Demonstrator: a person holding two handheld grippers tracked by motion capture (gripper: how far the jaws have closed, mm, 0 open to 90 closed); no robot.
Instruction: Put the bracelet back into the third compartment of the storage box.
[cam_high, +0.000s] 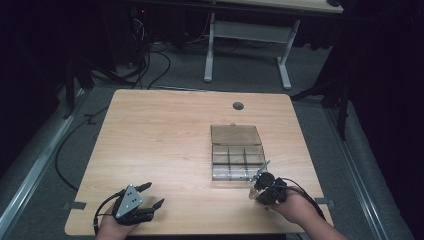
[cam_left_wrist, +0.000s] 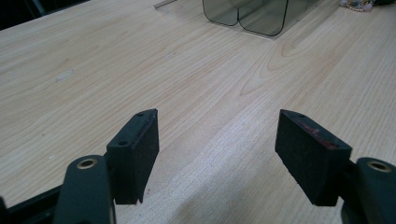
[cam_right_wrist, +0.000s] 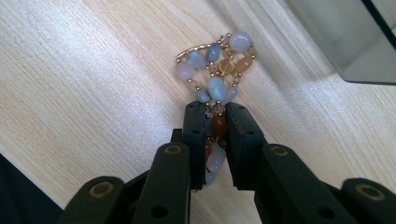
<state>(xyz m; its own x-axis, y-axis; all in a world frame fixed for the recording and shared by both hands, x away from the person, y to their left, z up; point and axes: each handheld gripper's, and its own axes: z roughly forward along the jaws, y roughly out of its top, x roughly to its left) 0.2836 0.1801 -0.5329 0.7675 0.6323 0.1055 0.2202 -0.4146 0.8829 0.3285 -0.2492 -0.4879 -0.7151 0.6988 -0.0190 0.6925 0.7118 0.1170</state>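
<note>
1. Clear compartment box (cam_high: 237, 159) lying open on the wooden table (cam_high: 165, 145), right of centre; lid folded back flat toward 12 o'clock, divided tray toward 6 o'clock. Compartments look bare from the high view, though too small to tell for certain.
2. In the left gripper view, 2 rounded smoky-clear corners of the same box (cam_left_wrist: 252, 16) at 12 to 1 o'clock, well apart from the jaws.
3. Left gripper (cam_high: 150, 196) at about 7 o'clock on the table, near the front edge, grey three-cornered plate on top, cable trailing toward the hand (cam_high: 112, 227). Jaws spread wide, pointing toward 2 o'clock; nothing between the pads (cam_left_wrist: 137, 149), just bare wood.
4. Right gripper (cam_high: 256, 191) at about 5 o'clock on the table, just beside the front right corner of the box tray, held by the right hand (cam_high: 296, 207) with the forearm entering from the bottom right.
5. Bead bracelet (cam_right_wrist: 215, 79) pinched between the right jaws, closed tight on a few orange and pale beads; remaining blue, pink and amber stones with gold links fanned out beyond the tips at 12 o'clock, over the table top. Whether resting on the wood or just above it cannot be told.
6. Grey wall of the box (cam_right_wrist: 345, 42) at 2 o'clock in the right gripper view, near the bracelet but apart from it.
</note>
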